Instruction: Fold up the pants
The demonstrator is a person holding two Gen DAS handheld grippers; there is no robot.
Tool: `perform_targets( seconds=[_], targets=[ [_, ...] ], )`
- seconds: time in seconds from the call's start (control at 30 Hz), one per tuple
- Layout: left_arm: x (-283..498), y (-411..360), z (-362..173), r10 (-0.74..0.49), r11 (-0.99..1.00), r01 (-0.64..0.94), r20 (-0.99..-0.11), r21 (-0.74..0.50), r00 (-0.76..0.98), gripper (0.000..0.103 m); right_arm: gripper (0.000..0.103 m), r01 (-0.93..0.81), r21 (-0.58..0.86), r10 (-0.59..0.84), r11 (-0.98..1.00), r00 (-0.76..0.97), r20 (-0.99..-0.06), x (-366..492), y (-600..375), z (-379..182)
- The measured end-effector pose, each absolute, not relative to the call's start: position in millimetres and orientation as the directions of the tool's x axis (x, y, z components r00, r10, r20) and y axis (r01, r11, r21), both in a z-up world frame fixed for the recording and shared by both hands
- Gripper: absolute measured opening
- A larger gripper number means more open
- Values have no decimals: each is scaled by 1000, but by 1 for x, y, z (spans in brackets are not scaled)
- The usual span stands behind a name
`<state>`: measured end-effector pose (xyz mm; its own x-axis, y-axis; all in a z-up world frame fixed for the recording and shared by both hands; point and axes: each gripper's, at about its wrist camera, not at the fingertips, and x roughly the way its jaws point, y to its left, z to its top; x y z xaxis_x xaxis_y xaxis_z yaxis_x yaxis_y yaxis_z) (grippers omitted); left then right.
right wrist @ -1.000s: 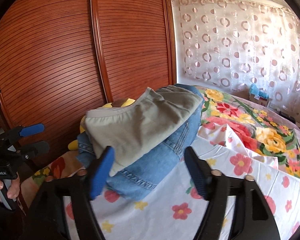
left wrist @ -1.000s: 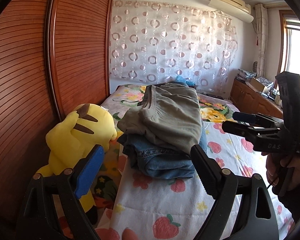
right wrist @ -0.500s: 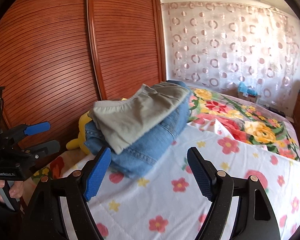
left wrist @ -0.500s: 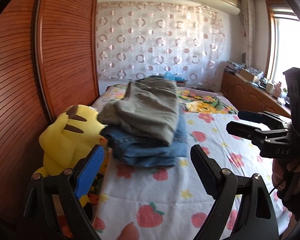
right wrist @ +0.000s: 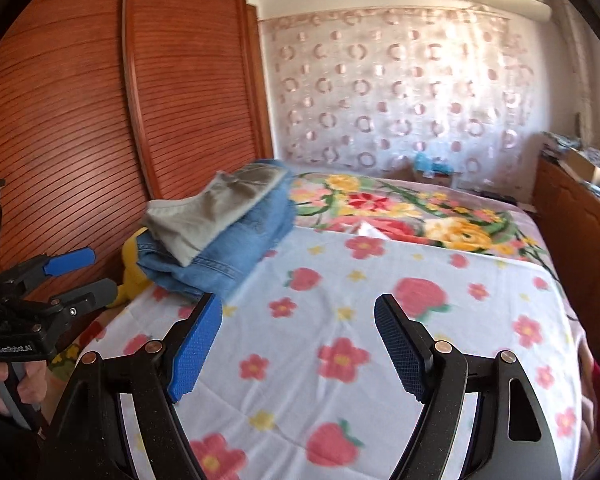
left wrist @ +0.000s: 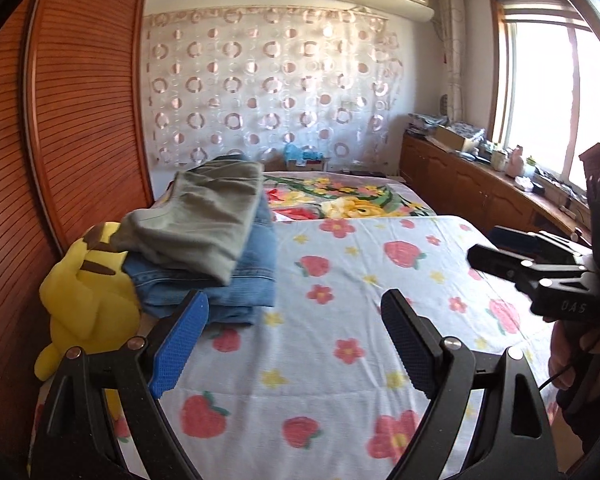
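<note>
Folded grey-green pants (left wrist: 204, 216) lie on top of folded blue jeans (left wrist: 236, 284) at the left side of the bed; the stack also shows in the right wrist view, grey-green pants (right wrist: 216, 208) on the jeans (right wrist: 236, 252). My left gripper (left wrist: 294, 340) is open and empty, held back from the stack and above the sheet. My right gripper (right wrist: 298, 340) is open and empty, to the right of the stack. Each gripper shows in the other's view, the right gripper (left wrist: 496, 248) at the right edge and the left gripper (right wrist: 84, 272) at the left edge.
A yellow plush toy (left wrist: 88, 300) sits against the stack by the wooden wardrobe doors (left wrist: 60, 120). The bed has a strawberry-print sheet (left wrist: 360, 280) and a floral blanket (left wrist: 340, 196) behind. A wooden cabinet (left wrist: 480, 192) with clutter runs along the right under the window.
Both grippers have pulled back and swung right, away from the stack. The stack of pants now sits farther off and to the left. Both stay open and empty.
</note>
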<state>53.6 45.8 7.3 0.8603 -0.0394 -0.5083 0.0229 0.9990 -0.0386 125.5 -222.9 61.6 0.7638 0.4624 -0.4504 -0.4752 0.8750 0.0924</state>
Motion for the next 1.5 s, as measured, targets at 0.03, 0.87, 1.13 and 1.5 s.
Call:
perform_targets(
  seconds=[0.03, 0.87, 1.13, 1.5],
  targets=[
    [53, 41, 8, -46, 999, 30, -509, -40, 860, 89, 80, -462, 98, 454, 881, 771, -446, 121, -231, 63],
    [53, -37, 49, -135, 989, 145, -471, -15, 872, 89, 84, -217, 90, 234, 972, 898, -372, 41, -281, 89],
    [43, -34, 65, -131, 990, 139, -436, -13, 890, 89, 84, -215, 86, 232, 973, 914, -333, 25, -275, 89],
    [31, -22, 75, -110, 993, 117, -410, -8, 906, 89, 84, -219, 86, 235, 972, 923, -305, 25, -275, 85]
  ],
)
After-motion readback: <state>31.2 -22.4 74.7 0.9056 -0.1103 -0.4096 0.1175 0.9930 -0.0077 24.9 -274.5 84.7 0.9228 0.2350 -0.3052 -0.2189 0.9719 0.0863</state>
